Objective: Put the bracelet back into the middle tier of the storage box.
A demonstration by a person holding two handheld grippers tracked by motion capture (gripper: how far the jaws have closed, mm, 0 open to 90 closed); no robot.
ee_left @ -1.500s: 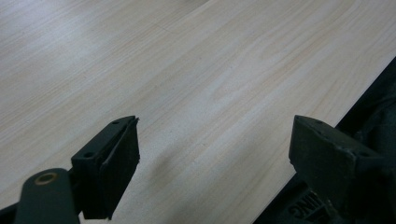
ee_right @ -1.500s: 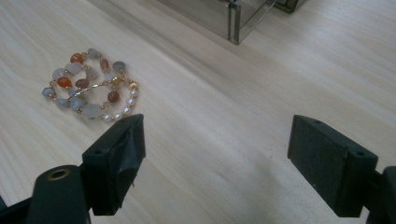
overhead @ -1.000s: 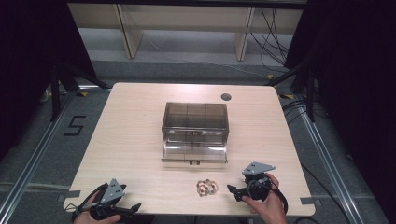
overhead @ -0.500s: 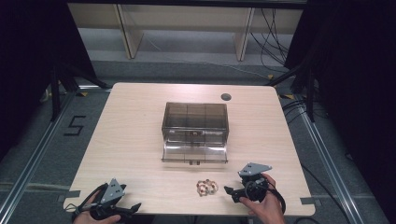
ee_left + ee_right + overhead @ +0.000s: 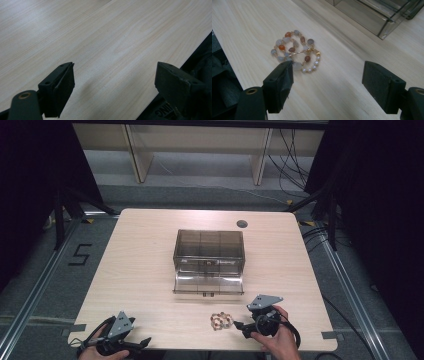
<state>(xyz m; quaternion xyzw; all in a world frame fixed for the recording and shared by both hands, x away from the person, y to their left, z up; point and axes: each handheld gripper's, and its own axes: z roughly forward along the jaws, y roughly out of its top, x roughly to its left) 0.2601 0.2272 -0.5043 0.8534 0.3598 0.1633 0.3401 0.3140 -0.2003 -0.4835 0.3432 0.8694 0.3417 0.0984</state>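
A beaded bracelet [image 5: 221, 321] with orange, grey and pearl beads lies coiled on the wooden table [image 5: 150, 270] near its front edge. My right gripper [image 5: 238, 325] sits just to its right, pointing left at it. In the right gripper view the bracelet [image 5: 295, 51] lies just ahead of the left jaw's tip. My right gripper [image 5: 327, 75] is open; its jaws have just been closing, with bare table between them. My left gripper [image 5: 144, 342] rests at the front left corner. Seen in its own view, the left gripper [image 5: 115, 82] is open over bare wood.
A smoky clear plastic box [image 5: 209, 251] stands mid-table with its front drawer [image 5: 208, 284] pulled out toward me; its corner [image 5: 372, 15] is close beyond the bracelet. A dark round hole [image 5: 242, 224] sits at the far edge. Cables trail from both grippers.
My right gripper has shifted slightly left, toward the bracelet. The left gripper has stayed put.
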